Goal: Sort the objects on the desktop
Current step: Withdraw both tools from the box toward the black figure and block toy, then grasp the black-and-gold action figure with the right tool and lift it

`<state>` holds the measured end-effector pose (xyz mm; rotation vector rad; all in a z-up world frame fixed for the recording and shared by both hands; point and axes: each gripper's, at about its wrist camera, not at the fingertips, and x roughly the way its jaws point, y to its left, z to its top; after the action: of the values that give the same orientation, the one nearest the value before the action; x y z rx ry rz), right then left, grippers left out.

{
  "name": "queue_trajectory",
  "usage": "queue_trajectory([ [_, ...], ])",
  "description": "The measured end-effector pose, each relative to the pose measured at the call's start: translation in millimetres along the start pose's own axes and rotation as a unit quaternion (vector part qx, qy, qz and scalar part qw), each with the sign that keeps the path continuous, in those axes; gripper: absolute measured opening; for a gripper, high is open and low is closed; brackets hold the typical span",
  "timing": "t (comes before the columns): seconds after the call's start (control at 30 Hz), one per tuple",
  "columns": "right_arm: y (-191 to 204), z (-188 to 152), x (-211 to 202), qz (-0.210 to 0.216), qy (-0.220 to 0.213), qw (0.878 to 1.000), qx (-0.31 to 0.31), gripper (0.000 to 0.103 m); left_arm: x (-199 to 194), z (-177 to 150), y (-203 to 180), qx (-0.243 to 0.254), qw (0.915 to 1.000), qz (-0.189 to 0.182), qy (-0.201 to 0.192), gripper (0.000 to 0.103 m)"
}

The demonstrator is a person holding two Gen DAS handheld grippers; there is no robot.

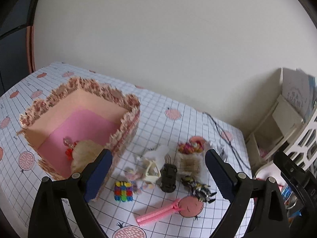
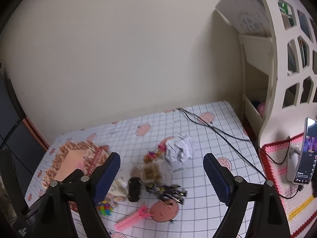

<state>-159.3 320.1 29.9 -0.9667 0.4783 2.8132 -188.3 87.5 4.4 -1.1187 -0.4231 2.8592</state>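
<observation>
We see one table (image 1: 162, 107) under a smooth white cloth ruled in a dark grid and dotted with round pink fruit prints. At ten o'clock of the left wrist view stands one square open box (image 1: 83, 107), its walls trimmed in rough brown-and-cream fringe, its floor flat pink card; one pale woven shell-like piece (image 1: 87, 152) and one cluster of red beads (image 1: 69, 152) lie inside.

At two o'clock of the right wrist view rises one cream shelf unit with honeycomb cut-outs (image 2: 277, 63). At twelve o'clock of the clutter sits one crumpled white paper ball (image 2: 179, 150).

In the middle of the left wrist view lies the rest: one small woven straw basket of coloured bits (image 1: 190, 158), one black toy car (image 1: 168, 177), one glossy black-and-gold robot figure (image 1: 200, 188), one multicoloured bead cube (image 1: 123, 191) and one ridged pink plastic zipper-shaped clip (image 1: 158, 212) at six o'clock.

The left gripper (image 1: 158, 176) has its two blue ribbed pads spread wide, nothing between them. The right gripper (image 2: 161, 178) likewise stands spread, empty, above the clutter.
</observation>
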Motion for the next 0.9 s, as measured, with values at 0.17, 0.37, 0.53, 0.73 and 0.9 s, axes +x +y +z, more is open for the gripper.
queue_trajectory([
  [0.17, -12, -18, 30, -0.003, 0.046, 0.999, 0.003, 0.088, 31, -17, -5, 0.007, 0.9983, 0.014, 0.057, 0.095],
  [0.37, -19, -46, 76, -0.016, 0.108, 0.994, -0.003, 0.088, 57, -38, 3, 0.0, 0.9939, 0.04, 0.103, 0.095],
  [0.53, -15, -63, 102, -0.016, 0.142, 0.99, -0.007, 0.088, 70, -49, 12, -0.008, 0.9894, 0.068, 0.128, 0.095],
  [0.73, -10, -78, 129, -0.02, 0.17, 0.985, -0.016, 0.088, 84, -56, 25, -0.022, 0.9844, 0.086, 0.152, 0.095],
  [0.9, -6, -88, 150, -0.029, 0.186, 0.982, -0.027, 0.088, 95, -63, 31, -0.027, 0.9806, 0.096, 0.169, 0.095],
])
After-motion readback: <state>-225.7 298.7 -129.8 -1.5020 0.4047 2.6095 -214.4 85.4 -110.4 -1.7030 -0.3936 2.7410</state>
